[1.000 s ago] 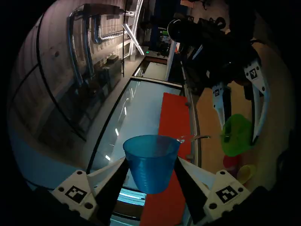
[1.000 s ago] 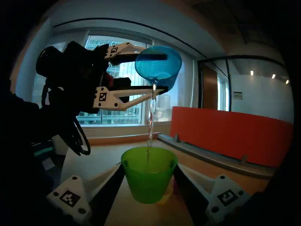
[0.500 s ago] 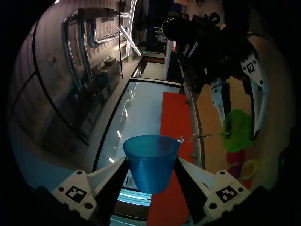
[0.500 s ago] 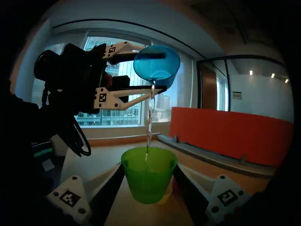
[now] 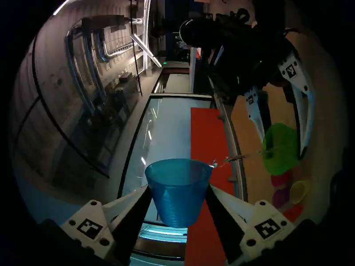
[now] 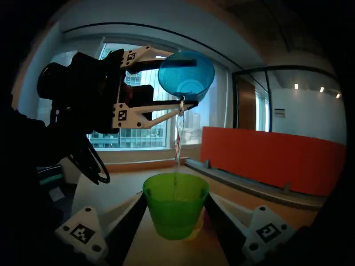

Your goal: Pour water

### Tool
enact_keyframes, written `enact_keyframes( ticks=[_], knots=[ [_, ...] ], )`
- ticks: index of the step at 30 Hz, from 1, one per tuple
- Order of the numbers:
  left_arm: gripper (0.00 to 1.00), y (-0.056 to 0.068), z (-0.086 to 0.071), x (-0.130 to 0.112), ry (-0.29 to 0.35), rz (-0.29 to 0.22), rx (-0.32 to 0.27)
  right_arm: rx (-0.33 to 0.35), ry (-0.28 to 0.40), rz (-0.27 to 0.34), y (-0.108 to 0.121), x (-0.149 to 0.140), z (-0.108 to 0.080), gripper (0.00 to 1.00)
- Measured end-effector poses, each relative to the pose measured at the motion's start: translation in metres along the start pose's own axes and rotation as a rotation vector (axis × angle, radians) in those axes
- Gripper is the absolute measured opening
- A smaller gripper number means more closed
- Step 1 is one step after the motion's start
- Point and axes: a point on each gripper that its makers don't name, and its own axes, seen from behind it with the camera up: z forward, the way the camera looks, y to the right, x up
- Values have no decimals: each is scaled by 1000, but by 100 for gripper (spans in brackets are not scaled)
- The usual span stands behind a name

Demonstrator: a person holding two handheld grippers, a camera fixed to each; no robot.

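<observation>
Left hand-held gripper (image 5: pixel 177 195) is clenched on the blue cup (image 5: pixel 178 191), one finger pressing each side. Right hand-held gripper (image 6: pixel 175 201) is clenched on the green cup (image 6: pixel 175 208) the same way.

Right gripper view:
- The blue cup is held high and tipped, mouth toward the camera, directly above the green cup.
- A thin water stream (image 6: pixel 179 133) falls from the blue cup's lip into the green cup.
- The green cup is upright, low over the bench (image 6: pixel 146 248). Cannot tell whether it touches the bench.
- A yellow cup (image 6: pixel 198 230) peeks out just behind its base.
- Behind are a window (image 6: pixel 133 133) and an orange panel (image 6: pixel 275 159).

Left gripper view:
- The scene is turned sideways.
- The blue cup is seen from its outside wall, with the stream a thin line from its rim to the green cup's mouth.
- The right hand-held gripper is seen from outside, farther off, with white fingers on either side of the green cup.
- A pink cup (image 5: pixel 281 179) sits on the bench near the green cup.
</observation>
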Motion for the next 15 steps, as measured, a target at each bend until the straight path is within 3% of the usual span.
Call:
enact_keyframes(
  ticks=[15],
  knots=[
    [81, 5, -6, 9, 0, 81, -4, 3, 2, 0, -2, -1, 1, 90]
  ],
)
